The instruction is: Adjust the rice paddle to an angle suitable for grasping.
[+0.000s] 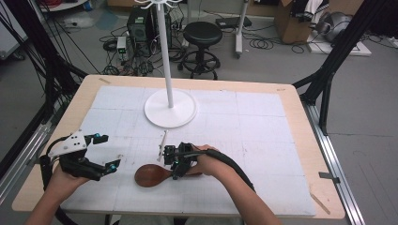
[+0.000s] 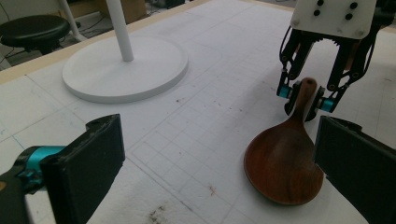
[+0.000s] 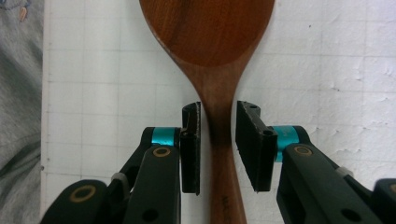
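2 grippers work over a white gridded mat [image 1: 263,140] that covers most of a wooden table [image 1: 300,122]. On the near middle of the mat lies a brown wooden spoon [image 1: 151,175], flat, its bowl to the left and its handle running right under the right gripper [image 1: 174,164]. In the right gripper view the spoon [image 3: 219,56] has its handle between the 2 black pads [image 3: 250,140]: the left pad sits at the handle's edge, and a thin strip of mat shows between the handle and the right pad, so the jaws stand slightly parted around the handle and do not clamp it. The left gripper view shows the same: the right gripper [image 2: 306,100] points down at the spoon [image 2: 285,163] with a pad on each side of the handle's narrow neck.

The left gripper [image 1: 104,152] is held at the near left of the mat, well apart from the spoon's bowl, its jaws spread wide with nothing between them; its own view shows the 2 pads [image 2: 88,163] far apart at the picture's sides.

Farther back, at the middle of the mat, stands a white stand [image 1: 170,110] with a round base and a thin upright pole. A small pale stick [image 1: 162,144] lies between that base and the right gripper.
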A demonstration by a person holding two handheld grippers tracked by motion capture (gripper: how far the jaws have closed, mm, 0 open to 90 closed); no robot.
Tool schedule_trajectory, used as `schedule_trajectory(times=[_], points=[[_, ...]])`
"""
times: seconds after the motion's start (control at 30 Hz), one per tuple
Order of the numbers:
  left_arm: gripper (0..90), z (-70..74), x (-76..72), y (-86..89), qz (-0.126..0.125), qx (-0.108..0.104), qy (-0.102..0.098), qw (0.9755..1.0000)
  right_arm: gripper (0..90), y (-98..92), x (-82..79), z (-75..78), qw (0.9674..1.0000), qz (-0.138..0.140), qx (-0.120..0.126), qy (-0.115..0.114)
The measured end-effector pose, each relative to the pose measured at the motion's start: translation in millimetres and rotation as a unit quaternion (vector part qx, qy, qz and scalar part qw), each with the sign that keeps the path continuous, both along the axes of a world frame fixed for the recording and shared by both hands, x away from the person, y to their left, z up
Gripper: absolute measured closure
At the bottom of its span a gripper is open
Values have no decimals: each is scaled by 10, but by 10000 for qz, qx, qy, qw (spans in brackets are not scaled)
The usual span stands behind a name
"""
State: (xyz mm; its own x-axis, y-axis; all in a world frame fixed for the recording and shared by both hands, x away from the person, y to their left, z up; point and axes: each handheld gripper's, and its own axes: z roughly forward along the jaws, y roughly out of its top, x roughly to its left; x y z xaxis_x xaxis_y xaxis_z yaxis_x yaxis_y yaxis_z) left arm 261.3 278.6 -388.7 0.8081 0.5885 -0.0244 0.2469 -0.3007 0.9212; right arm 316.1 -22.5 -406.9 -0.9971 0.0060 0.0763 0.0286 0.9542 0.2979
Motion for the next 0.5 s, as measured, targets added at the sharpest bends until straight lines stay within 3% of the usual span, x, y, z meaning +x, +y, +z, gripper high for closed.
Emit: schedule_trajectory(times=[0.27,0.5], points=[[29,4,-4,4,-14,13,-10,10000,710,-87,-1,72,10000,-44,69,35],[30,5,-7,0,-12,9,-11,10000,822,-225,-122,128,9994,56,-314,132]])
